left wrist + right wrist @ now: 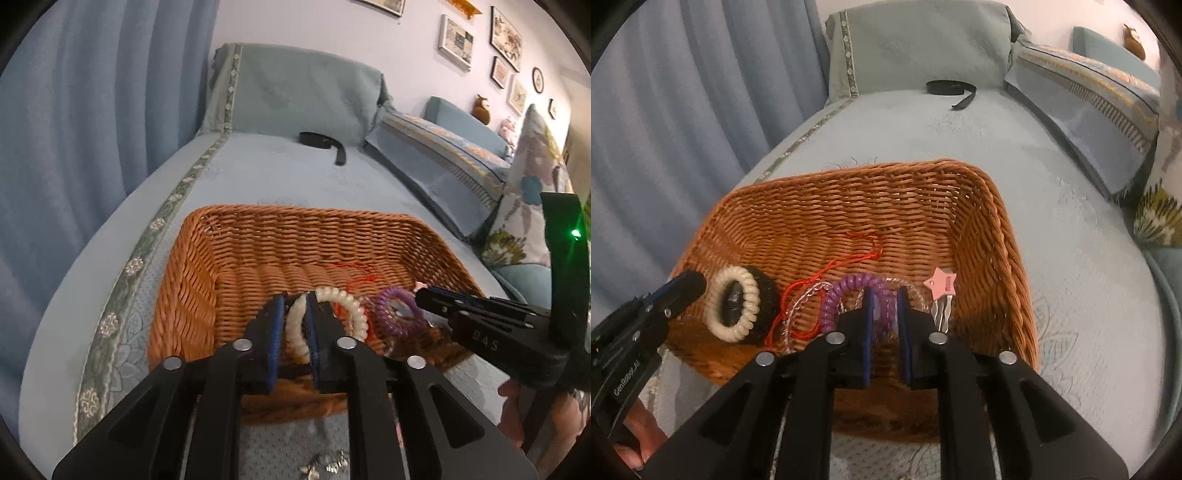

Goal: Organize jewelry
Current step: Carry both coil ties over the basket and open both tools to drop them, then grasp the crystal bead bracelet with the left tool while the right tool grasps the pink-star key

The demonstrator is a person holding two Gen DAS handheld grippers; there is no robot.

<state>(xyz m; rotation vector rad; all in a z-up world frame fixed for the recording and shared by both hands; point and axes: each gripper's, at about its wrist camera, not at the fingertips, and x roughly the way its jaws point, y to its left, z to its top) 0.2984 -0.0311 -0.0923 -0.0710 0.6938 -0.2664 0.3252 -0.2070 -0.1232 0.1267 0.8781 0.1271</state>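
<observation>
My left claw (295, 299) straddles the white coil (295, 325), jaws narrow; my right (886, 295) straddles the purple coil (882, 306); only its camera shows the star clip (940, 282) right of it in the basket (849, 192)

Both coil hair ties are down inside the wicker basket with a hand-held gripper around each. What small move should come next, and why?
Probably draw both back and up. The white coil tie lies in the wicker basket between the left hand-held gripper pads, which look parted; likewise the purple coil tie and the right hand-held gripper. Both look released.
</observation>
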